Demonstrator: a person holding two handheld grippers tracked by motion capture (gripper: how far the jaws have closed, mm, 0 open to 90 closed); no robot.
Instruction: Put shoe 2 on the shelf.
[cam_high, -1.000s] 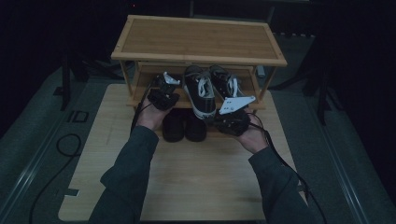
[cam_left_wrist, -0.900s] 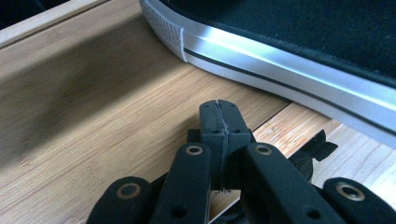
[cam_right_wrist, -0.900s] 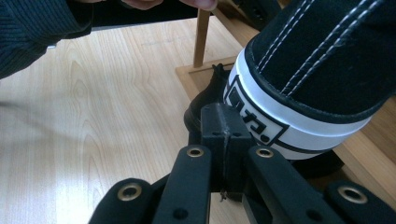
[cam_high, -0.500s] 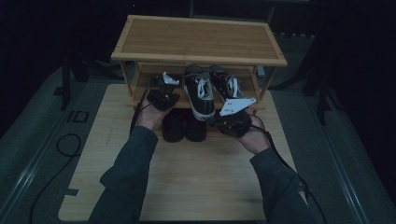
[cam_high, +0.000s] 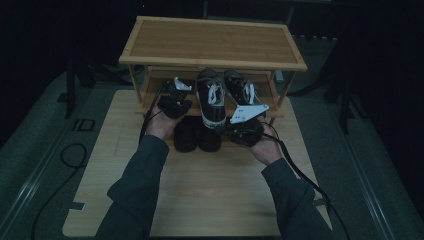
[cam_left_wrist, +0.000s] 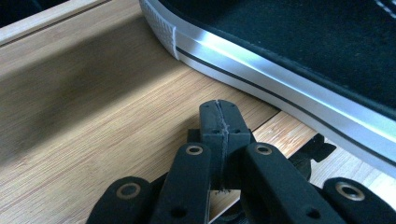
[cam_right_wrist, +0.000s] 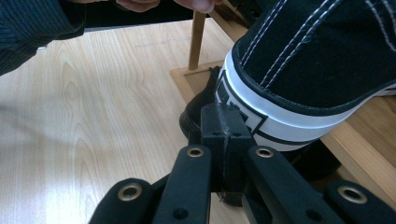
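Two black sneakers with white soles and laces, one (cam_high: 210, 100) to the left and one (cam_high: 240, 90) to the right, lie on the middle shelf of a wooden shoe rack (cam_high: 210, 42). The left one's heel overhangs the shelf edge. My left gripper (cam_high: 174, 97) is shut and empty, and its tips (cam_left_wrist: 219, 116) rest low over the shelf beside a sneaker's white sole (cam_left_wrist: 280, 88). My right gripper (cam_high: 245, 127) is shut with nothing held. Its tips (cam_right_wrist: 223, 126) are right at the white heel of a sneaker (cam_right_wrist: 303, 60).
A pair of dark shoes (cam_high: 197, 135) stands on the light wooden board (cam_high: 210, 185) under the shelf, and one dark shoe (cam_right_wrist: 196, 116) lies just behind my right jaws. A rack post (cam_right_wrist: 196, 37) rises nearby. A black cable (cam_high: 70, 155) loops on the floor to the left.
My right gripper has edged slightly left toward the overhanging sneaker heel. The left gripper and the shoes have barely moved.
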